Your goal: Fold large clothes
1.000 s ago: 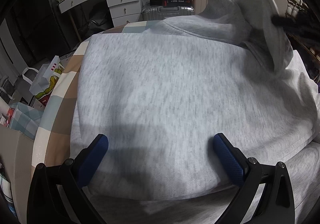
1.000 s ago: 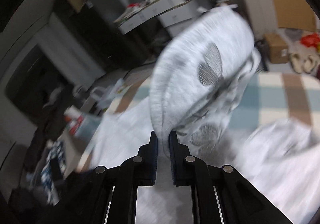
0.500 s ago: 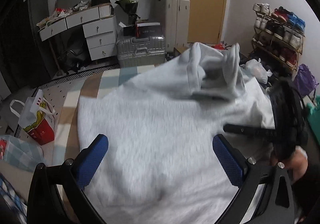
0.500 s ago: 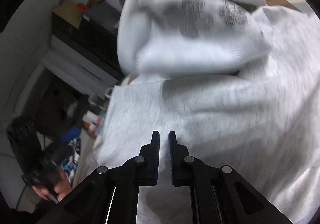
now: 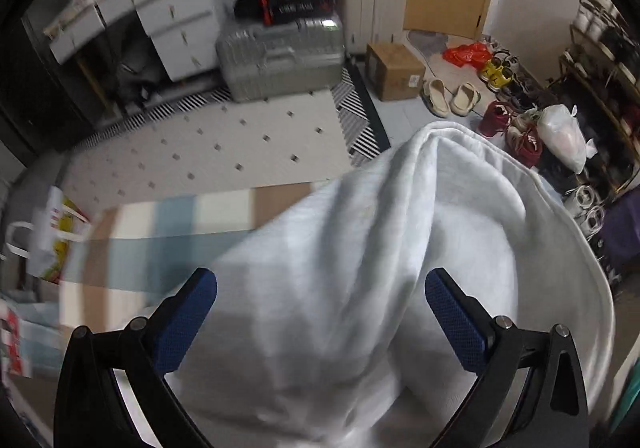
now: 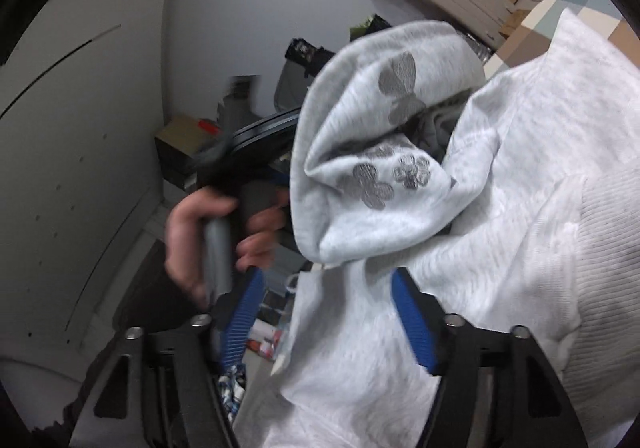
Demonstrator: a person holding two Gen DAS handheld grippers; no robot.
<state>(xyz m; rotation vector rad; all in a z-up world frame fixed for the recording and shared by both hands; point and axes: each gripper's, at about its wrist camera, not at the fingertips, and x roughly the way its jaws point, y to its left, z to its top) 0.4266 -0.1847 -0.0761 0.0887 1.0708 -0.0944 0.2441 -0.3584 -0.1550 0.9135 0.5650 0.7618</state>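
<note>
A light grey sweatshirt (image 5: 400,248) lies heaped on the checked bedcover (image 5: 180,216). My left gripper (image 5: 320,284) hovers over a raised fold of it, blue pads wide apart, open. In the right wrist view a bunched part with grey flower prints (image 6: 380,176) stands up on the sweatshirt (image 6: 520,168). My right gripper (image 6: 328,280) points at it. Its jaws are opening, with cloth lying between them but untouched by the pads (image 6: 412,312). A person's hand (image 6: 192,232) grips the handle of the other gripper at the left of that view.
Beyond the bed's edge are a patterned rug (image 5: 224,144), a silver suitcase (image 5: 280,56), white drawers (image 5: 176,20), a cardboard box (image 5: 394,68) and shoes (image 5: 452,96) by a rack. A paper bag (image 5: 48,244) stands at the left.
The right gripper's jaws, shut a moment ago, have sprung apart and the flower-printed fold has dropped free. The left gripper has swung across the sweatshirt towards its far edge and the floor.
</note>
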